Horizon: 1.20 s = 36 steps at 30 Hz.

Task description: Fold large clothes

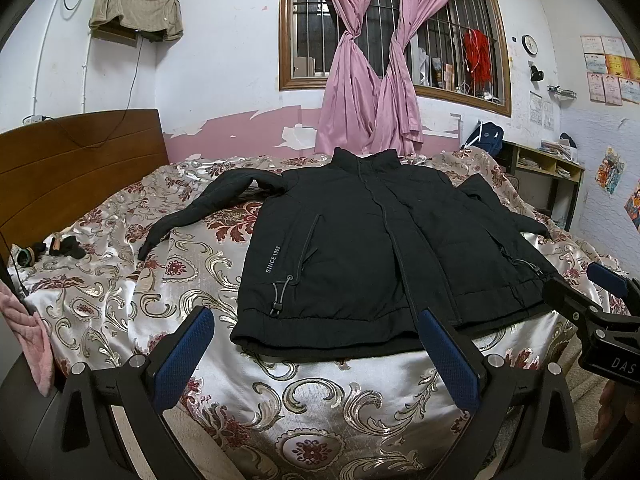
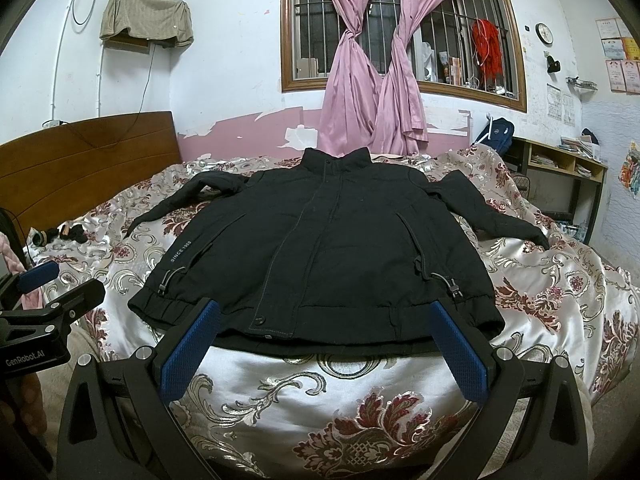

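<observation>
A black zip-up jacket (image 1: pixel 360 252) lies flat and face up on the bed, collar toward the window, both sleeves spread out to the sides; it also fills the middle of the right wrist view (image 2: pixel 332 256). My left gripper (image 1: pixel 316 344) is open and empty, hovering just short of the jacket's hem, near its left half. My right gripper (image 2: pixel 324 332) is open and empty, just short of the hem's middle. Each gripper shows at the edge of the other's view: the right one (image 1: pixel 600 304) and the left one (image 2: pixel 48 292).
The bed has a shiny floral cover (image 1: pixel 140 280) and a wooden headboard (image 1: pixel 80 168) on the left. Small dark items (image 1: pixel 60 248) lie near the headboard. A pink cloth (image 1: pixel 28 336) hangs at the left edge. A desk with shelves (image 2: pixel 560 168) stands right of the bed.
</observation>
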Each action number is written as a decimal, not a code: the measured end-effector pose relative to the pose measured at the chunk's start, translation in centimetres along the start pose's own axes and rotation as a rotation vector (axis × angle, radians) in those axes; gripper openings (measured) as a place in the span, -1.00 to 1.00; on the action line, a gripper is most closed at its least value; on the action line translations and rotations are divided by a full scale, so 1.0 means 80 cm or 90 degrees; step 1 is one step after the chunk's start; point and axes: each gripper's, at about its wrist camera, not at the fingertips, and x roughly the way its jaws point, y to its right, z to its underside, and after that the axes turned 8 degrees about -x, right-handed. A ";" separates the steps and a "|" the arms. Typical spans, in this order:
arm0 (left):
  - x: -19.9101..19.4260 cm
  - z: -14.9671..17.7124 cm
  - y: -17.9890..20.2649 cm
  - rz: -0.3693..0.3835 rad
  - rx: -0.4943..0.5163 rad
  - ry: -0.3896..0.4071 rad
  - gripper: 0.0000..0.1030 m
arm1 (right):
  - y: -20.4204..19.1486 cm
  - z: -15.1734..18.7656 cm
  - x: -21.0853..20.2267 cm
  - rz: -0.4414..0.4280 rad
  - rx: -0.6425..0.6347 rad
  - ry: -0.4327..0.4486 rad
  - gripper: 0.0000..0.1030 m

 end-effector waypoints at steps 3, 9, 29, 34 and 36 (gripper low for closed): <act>0.000 0.000 0.000 0.000 0.000 0.000 0.99 | 0.000 0.000 0.000 0.000 0.000 0.000 0.98; 0.000 0.000 0.000 0.000 -0.002 0.001 0.99 | 0.000 -0.001 0.000 0.000 0.000 0.000 0.98; 0.006 -0.071 0.010 0.032 -0.006 -0.012 0.99 | 0.010 -0.040 -0.003 0.019 -0.019 0.000 0.98; 0.000 -0.115 0.014 0.030 -0.017 -0.010 0.99 | 0.029 -0.077 -0.011 0.030 -0.022 0.015 0.98; -0.003 -0.132 0.015 0.022 -0.016 -0.015 0.99 | 0.035 -0.092 -0.014 0.034 -0.022 0.021 0.98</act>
